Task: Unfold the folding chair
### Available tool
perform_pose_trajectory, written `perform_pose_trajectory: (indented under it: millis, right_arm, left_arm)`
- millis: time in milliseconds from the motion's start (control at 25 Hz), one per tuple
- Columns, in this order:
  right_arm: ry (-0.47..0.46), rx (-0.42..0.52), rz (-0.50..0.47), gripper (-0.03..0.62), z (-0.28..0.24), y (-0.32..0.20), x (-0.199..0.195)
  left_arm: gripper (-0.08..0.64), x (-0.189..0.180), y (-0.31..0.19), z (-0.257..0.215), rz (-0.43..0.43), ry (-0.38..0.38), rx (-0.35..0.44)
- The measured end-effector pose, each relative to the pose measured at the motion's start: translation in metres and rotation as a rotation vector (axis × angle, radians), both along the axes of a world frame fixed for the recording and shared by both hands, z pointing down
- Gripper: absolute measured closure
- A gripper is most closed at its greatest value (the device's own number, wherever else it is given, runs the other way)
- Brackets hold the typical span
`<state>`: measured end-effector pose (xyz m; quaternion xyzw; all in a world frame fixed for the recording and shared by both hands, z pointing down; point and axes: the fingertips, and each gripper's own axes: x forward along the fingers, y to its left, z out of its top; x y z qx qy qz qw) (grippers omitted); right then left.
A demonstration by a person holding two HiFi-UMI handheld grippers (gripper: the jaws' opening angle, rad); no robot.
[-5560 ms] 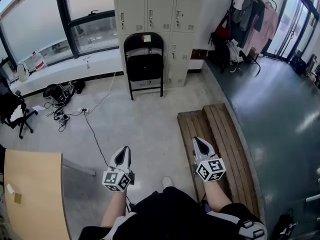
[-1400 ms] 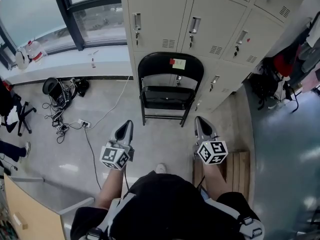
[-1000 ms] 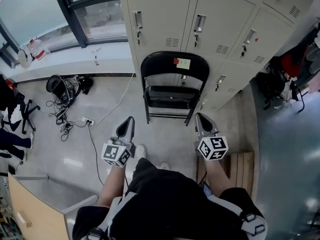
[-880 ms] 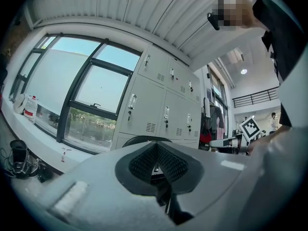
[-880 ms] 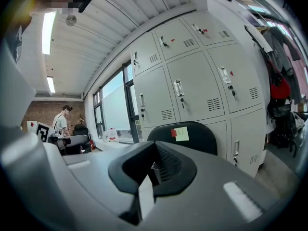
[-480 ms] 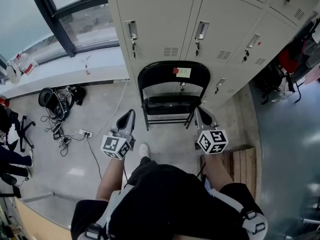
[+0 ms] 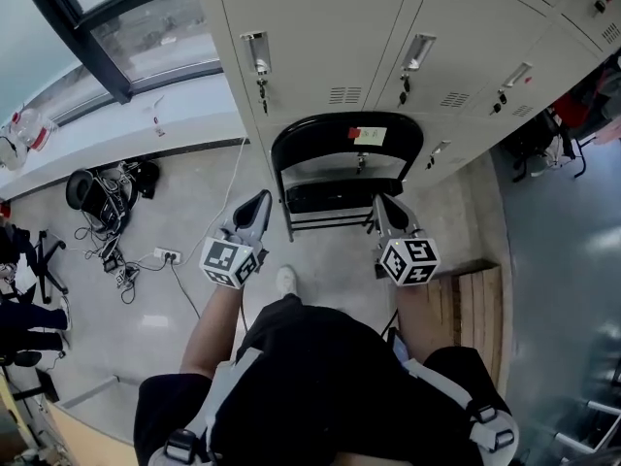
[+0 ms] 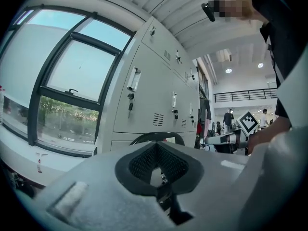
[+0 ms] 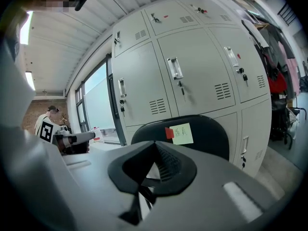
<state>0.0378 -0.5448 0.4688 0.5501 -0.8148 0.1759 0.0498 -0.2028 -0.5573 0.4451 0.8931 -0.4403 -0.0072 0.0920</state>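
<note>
A black folding chair (image 7: pixel 345 144) leans folded against the grey lockers (image 7: pixel 320 37), with a yellow note and a red tag on its backrest. Its backrest also shows in the right gripper view (image 9: pixel 207 134), and its top arc shows in the left gripper view (image 8: pixel 156 135). My left gripper (image 7: pixel 260 205) hovers just left of the chair's left leg, jaws shut and empty. My right gripper (image 7: pixel 384 206) hangs at the chair's right side near the seat edge, also shut with nothing in it. Neither touches the chair.
A window sill (image 7: pixel 116 124) runs to the left of the lockers. Cables, a power strip (image 7: pixel 167 256) and a dark bag (image 7: pixel 82 187) lie on the floor at left. A wooden pallet (image 7: pixel 471 304) sits at right. My white shoe (image 7: pixel 286 280) is in front of the chair.
I have walked closer to the chair. Both grippers moved forward, from in front of it to level with its left and right sides. Both stayed shut.
</note>
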Motion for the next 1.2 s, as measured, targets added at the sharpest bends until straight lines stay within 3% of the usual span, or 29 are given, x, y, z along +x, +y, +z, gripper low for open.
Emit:
perform_pose_trajectory:
  millis: [280, 680, 800, 1040, 1200]
  right_arm:
    - [-0.006, -0.087, 0.017, 0.586, 0.038, -0.015, -0.026]
    - [0.104, -0.153, -0.047, 0.586, 0.086, -0.031, -0.066]
    - [0.123, -0.184, -0.044, 0.586, 0.102, -0.033, -0.071]
    - [0.072, -0.251, 0.009, 0.586, 0.123, -0.027, -0.074]
    - [0.072, -0.272, 0.033, 0.586, 0.13, -0.017, -0.071]
  left_arm:
    - [0.56, -0.01, -0.03, 0.029, 0.045, -0.037, -0.052]
    - [0.558, -0.014, -0.065, 0.067, 0.101, -0.081, -0.104]
    - [0.518, -0.018, -0.075, 0.083, 0.107, -0.116, -0.123]
    - [0.422, -0.011, -0.104, 0.102, 0.141, -0.139, -0.19]
    - [0.376, 0.005, -0.127, 0.112, 0.213, -0.176, -0.207]
